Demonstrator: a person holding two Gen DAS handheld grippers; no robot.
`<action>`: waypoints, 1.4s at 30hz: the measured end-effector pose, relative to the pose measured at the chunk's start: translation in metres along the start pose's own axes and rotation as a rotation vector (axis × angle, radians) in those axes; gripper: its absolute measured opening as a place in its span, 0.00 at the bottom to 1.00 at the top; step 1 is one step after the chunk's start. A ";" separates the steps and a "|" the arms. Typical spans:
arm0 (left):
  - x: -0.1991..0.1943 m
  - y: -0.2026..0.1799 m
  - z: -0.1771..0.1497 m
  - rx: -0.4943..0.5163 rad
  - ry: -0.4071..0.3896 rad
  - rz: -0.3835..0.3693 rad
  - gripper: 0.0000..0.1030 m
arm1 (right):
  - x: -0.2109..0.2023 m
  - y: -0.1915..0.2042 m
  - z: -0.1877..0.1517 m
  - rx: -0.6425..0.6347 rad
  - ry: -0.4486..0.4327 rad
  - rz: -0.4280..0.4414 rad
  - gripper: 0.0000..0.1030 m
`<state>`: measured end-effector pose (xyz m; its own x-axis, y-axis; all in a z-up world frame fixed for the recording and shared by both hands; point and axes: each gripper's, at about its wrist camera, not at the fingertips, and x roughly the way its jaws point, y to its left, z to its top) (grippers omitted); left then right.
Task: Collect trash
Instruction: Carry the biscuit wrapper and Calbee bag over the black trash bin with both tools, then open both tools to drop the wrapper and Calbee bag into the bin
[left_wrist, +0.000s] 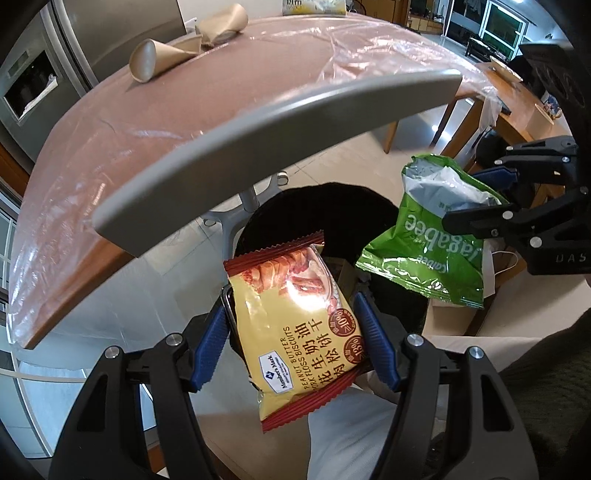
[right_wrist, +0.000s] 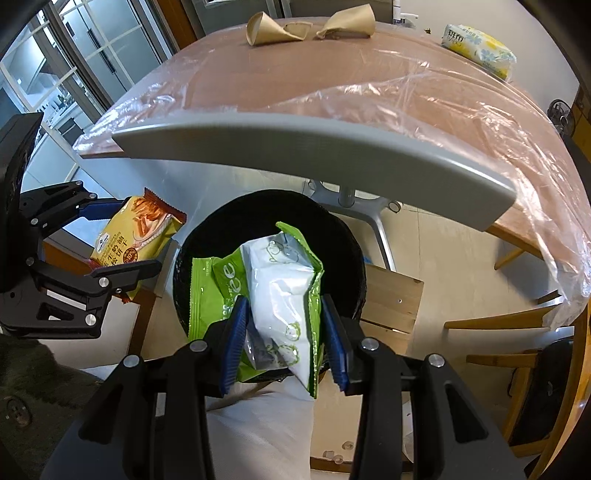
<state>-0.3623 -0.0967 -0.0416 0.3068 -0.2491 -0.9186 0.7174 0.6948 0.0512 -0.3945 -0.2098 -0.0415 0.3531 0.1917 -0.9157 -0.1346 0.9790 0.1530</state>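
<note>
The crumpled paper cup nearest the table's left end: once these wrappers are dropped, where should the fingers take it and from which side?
Grip the paper cup across its flattened middle, coming from above with the fingers spanning its narrow width. It lies on its side on the table, its round mouth at the left end and its other end crushed, so the creased waist should pinch most easily.

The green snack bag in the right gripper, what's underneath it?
Below the green snack bag sits a round black bin, its opening dark. The bag hides the middle of the bin, so any contents there cannot be seen. The right gripper grips the bag.
</note>
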 end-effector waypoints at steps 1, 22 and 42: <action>0.003 0.000 -0.001 0.001 0.003 0.002 0.65 | 0.003 0.000 0.000 -0.003 0.004 -0.006 0.38; 0.054 -0.009 -0.001 0.032 0.077 0.029 0.65 | 0.061 0.003 0.011 -0.010 0.064 -0.081 0.38; 0.083 -0.009 0.003 0.055 0.117 0.019 0.65 | 0.069 0.001 0.015 0.015 0.092 -0.102 0.38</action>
<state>-0.3416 -0.1258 -0.1170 0.2482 -0.1536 -0.9565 0.7464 0.6597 0.0877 -0.3567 -0.1941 -0.0990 0.2776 0.0842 -0.9570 -0.0885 0.9942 0.0618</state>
